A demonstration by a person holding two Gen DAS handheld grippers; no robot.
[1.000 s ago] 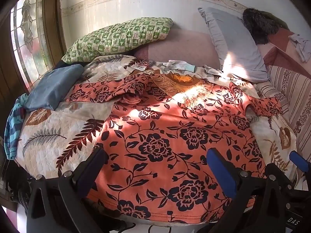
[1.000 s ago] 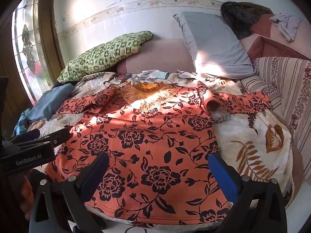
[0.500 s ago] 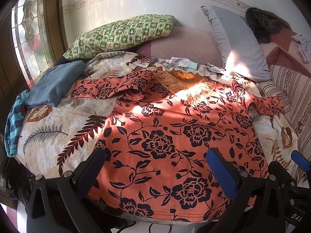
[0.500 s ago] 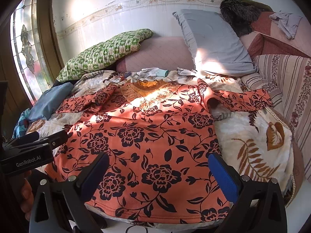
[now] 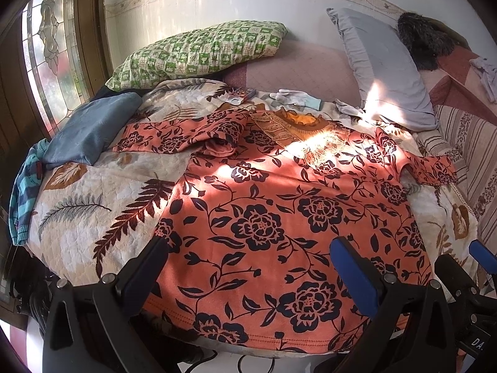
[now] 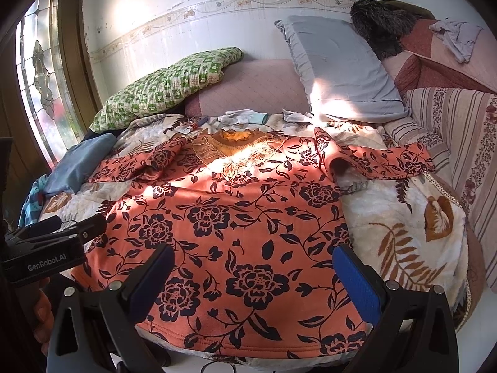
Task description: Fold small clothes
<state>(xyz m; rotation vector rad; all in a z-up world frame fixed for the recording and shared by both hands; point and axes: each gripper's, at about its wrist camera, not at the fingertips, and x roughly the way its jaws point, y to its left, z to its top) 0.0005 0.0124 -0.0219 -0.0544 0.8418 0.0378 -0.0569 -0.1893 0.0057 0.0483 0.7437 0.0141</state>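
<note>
Shirt [image 5: 279,217] flat on bed (hem nearest) | left gripper [image 5: 248,267], right gripper [image 6: 253,272] above hem, both spread

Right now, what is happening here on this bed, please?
A person holds a two-finger gripper in each hand above an orange floral top that lies spread flat on the leaf-print quilt, sleeves out to the sides. The left gripper and the right gripper are both open near the hem, gripping nothing. No fold has been made yet.
</note>
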